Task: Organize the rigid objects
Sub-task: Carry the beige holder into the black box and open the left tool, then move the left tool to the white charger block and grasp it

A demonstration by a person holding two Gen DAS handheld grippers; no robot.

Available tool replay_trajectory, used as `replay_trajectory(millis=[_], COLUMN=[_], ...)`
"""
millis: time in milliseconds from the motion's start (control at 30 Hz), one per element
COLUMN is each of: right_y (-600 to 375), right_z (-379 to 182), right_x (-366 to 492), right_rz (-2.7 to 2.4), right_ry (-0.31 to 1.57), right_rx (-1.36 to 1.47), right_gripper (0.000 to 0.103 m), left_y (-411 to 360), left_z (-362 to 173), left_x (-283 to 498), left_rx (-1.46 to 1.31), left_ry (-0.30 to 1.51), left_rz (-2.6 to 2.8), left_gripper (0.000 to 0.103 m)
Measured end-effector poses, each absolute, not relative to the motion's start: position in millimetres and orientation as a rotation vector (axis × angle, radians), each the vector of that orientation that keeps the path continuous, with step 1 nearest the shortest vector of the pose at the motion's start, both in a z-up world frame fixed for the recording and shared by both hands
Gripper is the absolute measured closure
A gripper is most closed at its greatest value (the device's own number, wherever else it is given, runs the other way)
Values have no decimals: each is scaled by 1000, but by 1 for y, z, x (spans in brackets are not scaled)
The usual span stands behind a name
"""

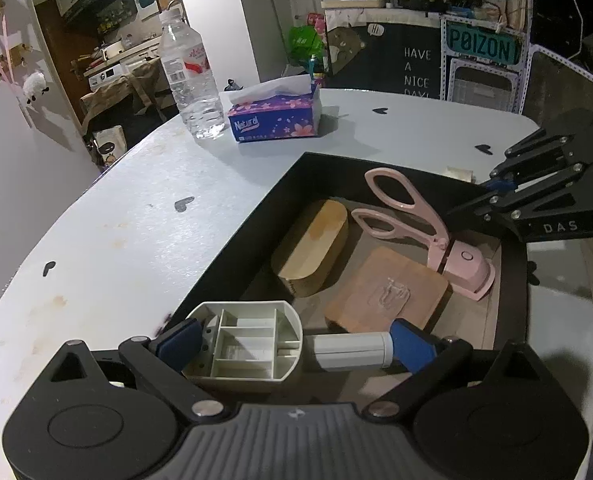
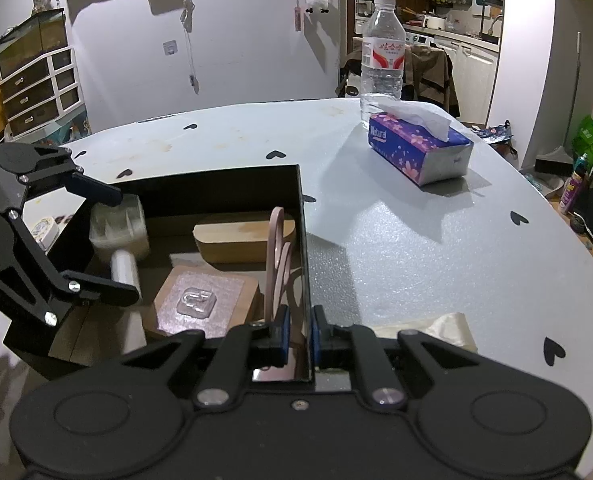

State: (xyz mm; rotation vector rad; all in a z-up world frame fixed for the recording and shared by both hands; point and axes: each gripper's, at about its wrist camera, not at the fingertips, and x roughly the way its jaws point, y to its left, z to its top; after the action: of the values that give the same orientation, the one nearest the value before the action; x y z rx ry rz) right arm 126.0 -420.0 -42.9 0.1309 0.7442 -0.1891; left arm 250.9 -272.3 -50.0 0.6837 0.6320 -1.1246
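A black box on the table holds a rounded wooden block, a flat wooden square with a clear hook and pink scissors in a pink stand. My left gripper is shut on a white scoop-like holder with compartments and a handle, held over the box's near corner. It also shows in the right wrist view. My right gripper is shut on the box's right wall, beside the scissors.
A water bottle and a purple tissue pack stand on the white table beyond the box. A cream packet lies near my right gripper. A small round tin sits left of the box.
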Motion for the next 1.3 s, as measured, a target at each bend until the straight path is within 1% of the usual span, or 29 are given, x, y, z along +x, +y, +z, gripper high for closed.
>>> replay_trajectory(millis=[567, 1000, 1067, 1300], right_y=[-420, -420, -420, -420], right_z=[-43, -43, -43, -43], right_x=[127, 126, 127, 126], right_rz=[-189, -189, -189, -189], right_ry=[744, 745, 744, 745], right_rx=[131, 130, 130, 130], right_gripper=[91, 91, 91, 91], left_y=[-266, -247, -242, -214], left_z=[-46, -21, -17, -6], left_x=[247, 220, 214, 203], left_rx=[617, 472, 444, 308], left_ry=[648, 606, 601, 566], left_rz=[-1166, -1177, -1160, -1028], left_gripper=[4, 2, 0, 0])
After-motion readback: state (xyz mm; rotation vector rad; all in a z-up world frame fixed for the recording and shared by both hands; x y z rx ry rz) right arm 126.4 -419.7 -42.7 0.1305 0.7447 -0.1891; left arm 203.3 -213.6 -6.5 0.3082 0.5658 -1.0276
